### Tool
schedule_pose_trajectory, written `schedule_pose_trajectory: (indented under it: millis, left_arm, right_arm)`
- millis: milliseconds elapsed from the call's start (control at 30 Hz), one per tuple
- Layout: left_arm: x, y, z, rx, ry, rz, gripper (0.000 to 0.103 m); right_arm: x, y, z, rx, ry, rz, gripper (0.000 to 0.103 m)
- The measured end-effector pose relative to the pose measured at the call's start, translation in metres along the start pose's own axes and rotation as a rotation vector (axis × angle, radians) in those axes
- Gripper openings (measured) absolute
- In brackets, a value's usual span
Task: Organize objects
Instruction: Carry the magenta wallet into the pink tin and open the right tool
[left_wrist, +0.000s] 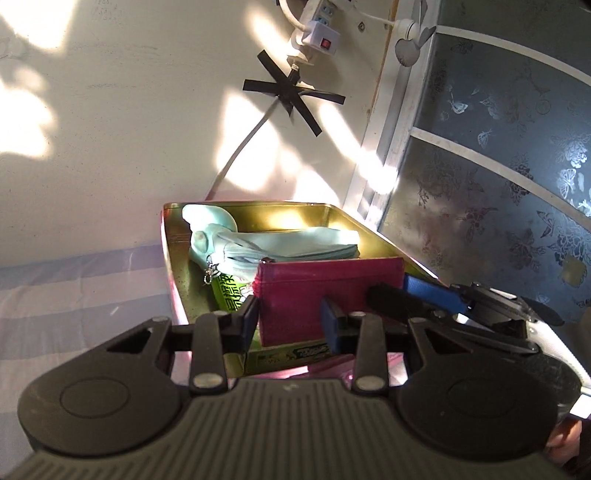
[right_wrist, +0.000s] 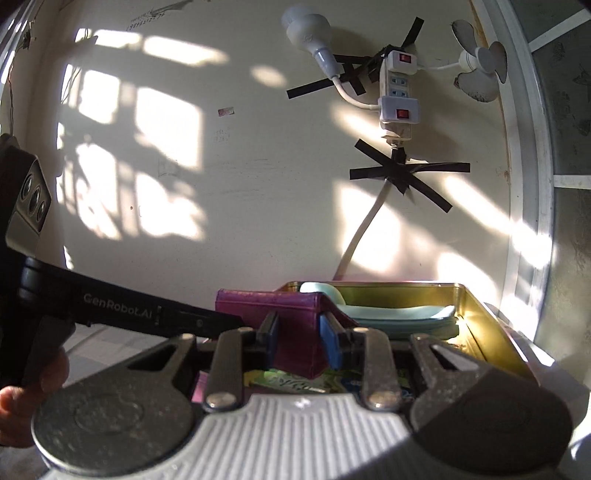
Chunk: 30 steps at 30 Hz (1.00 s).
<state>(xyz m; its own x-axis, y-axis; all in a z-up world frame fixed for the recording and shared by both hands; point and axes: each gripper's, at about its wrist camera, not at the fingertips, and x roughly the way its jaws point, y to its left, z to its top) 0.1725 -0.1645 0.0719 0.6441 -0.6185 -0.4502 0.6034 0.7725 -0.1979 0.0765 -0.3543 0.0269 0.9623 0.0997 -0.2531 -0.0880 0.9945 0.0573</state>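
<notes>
A magenta wallet (left_wrist: 328, 295) stands on edge in a gold metal tin (left_wrist: 295, 218), on top of a green packet (left_wrist: 231, 293). A pale blue pouch (left_wrist: 266, 242) lies at the tin's far end. My left gripper (left_wrist: 290, 321) has its blue pads on both sides of the wallet's near face and is shut on it. My right gripper (right_wrist: 297, 338) grips the same wallet (right_wrist: 291, 325) from its right end. Its blue finger (left_wrist: 436, 293) shows in the left wrist view. The tin (right_wrist: 476, 317) and pouch (right_wrist: 395, 312) lie beyond.
The tin sits on a striped bed sheet (left_wrist: 74, 288) against a cream wall. A power strip (right_wrist: 397, 96) with a taped cable hangs on the wall above. A window with patterned film (left_wrist: 498, 184) is on the right. A small white fan (right_wrist: 480, 70) is by the window frame.
</notes>
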Motion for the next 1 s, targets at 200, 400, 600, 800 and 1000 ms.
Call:
schedule_pose_trajectory:
  millis: [200,400,600,800,1000]
  left_arm:
    - [0.052,0.0,0.005,0.006,0.13,0.14,0.04]
    - [0.049,0.009,0.008,-0.065,0.154,0.153,0.042]
    - [0.008,-0.024,-0.002,0.051,0.102,0.201,0.048]
    - [-0.03,-0.04,-0.02,0.116,0.057,0.27,0.055]
    - [-0.06,-0.032,-0.045,0.11,0.042,0.339,0.055]
  right_arm:
    - [0.049,-0.01,-0.011,-0.059,0.076,-0.088,0.026]
    - [0.045,-0.028,-0.015,0.046,0.081,-0.14,0.03]
    - [0.006,-0.029,-0.015,0.167,0.04,-0.121,0.032]
    - [-0.032,-0.021,-0.026,0.286,0.032,-0.103,0.032]
    - [-0.047,0.001,-0.033,0.288,0.081,-0.077,0.033]
